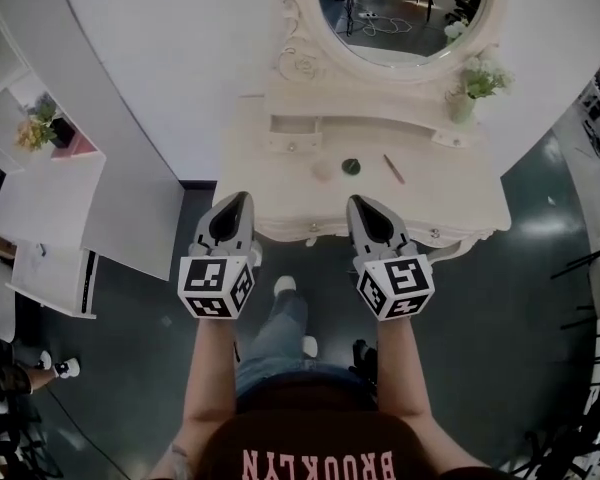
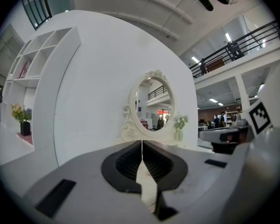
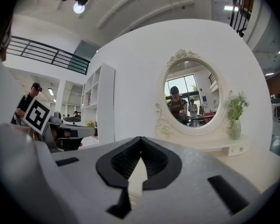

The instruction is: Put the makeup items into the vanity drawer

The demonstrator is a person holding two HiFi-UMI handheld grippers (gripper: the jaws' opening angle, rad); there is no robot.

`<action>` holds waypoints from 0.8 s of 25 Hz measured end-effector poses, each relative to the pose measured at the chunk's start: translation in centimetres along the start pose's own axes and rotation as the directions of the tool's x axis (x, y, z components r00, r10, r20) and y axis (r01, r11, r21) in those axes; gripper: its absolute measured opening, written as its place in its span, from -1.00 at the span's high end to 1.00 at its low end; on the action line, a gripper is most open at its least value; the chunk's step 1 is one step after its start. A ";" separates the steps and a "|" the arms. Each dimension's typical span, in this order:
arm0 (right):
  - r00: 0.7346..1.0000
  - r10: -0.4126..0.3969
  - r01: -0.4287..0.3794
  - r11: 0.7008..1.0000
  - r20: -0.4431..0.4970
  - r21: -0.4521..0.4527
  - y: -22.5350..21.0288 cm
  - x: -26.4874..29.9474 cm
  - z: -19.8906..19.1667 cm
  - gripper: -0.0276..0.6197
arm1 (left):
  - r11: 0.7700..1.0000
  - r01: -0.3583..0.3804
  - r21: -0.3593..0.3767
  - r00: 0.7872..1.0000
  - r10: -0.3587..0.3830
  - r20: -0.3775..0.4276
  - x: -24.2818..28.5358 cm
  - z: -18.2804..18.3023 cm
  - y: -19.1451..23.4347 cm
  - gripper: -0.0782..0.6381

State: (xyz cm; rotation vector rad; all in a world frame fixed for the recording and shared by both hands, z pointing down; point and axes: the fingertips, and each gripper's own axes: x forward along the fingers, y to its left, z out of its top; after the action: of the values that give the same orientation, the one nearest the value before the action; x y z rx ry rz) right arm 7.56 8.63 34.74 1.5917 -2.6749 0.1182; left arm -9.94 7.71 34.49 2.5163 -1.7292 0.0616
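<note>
Vanity: your white vanity (image 1: 280, 193) stands right in front of you, with an oval mirror (image 1: 400, 8) at its back.
Makeup: three things lie on the top, near the middle. You see a pale round item (image 1: 323, 170), a dark round item (image 1: 351, 166) just beside it on the right, and a thin stick (image 1: 393, 168) a bit further right, lying at a slant.
Drawer: a small drawer (image 1: 295, 133) sits at the back of the top, on the left, behind the pale round item. From here you cannot tell if it is open or closed. None of the makeup is in it.
Vase: a small vase (image 1: 463, 103) with flowers stands at the back right of the top.
Left gripper: your left gripper (image 1: 242, 200) is closed tight, its jaws pressed together with nothing between them. It points level at the vanity, with its tip by the front edge, apart from the makeup.
Right gripper: your right gripper (image 1: 357, 203) is closed tight too and holds nothing. It points level at the mirror, side by side with the left one.
</note>
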 end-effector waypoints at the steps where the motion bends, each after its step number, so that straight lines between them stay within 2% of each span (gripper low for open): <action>1: 1.000 0.001 -0.001 1.000 -0.001 -0.001 -0.3 0.8 0.0 0.92 | 1.000 -0.005 -0.004 1.000 0.005 0.000 0.9 0.0 0.7 0.76; 8: 1.000 -0.023 0.023 1.000 -0.020 -0.002 -4.1 8.2 0.3 0.92 | 1.000 -0.007 -0.017 1.000 0.007 -0.009 8.8 0.3 5.4 0.76; 16: 0.994 -0.039 0.046 0.996 -0.104 0.071 -7.8 17.2 -3.4 0.92 | 0.998 0.003 -0.068 0.994 -0.011 -0.109 17.9 -3.3 10.6 0.76; 17: 0.993 -0.035 0.046 0.995 -0.116 0.086 -8.1 18.2 -4.1 0.88 | 0.997 0.006 -0.076 0.992 -0.015 -0.125 18.8 -3.9 11.1 0.76; 19: 0.989 -0.035 0.051 0.993 -0.142 0.111 -8.7 20.0 -5.2 0.55 | 0.996 0.011 -0.088 0.988 -0.024 -0.154 20.6 -5.0 12.1 0.76; 20: 0.987 -0.040 0.058 0.992 -0.157 0.113 -9.0 20.8 -5.7 0.46 | 0.996 0.013 -0.094 0.986 -0.028 -0.166 21.4 -5.5 12.6 0.76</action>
State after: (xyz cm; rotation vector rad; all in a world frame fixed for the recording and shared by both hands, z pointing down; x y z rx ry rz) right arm 5.47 -13.43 42.21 1.6054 -2.5520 0.3882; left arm -13.91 -16.16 42.32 2.3877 -1.6037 0.1817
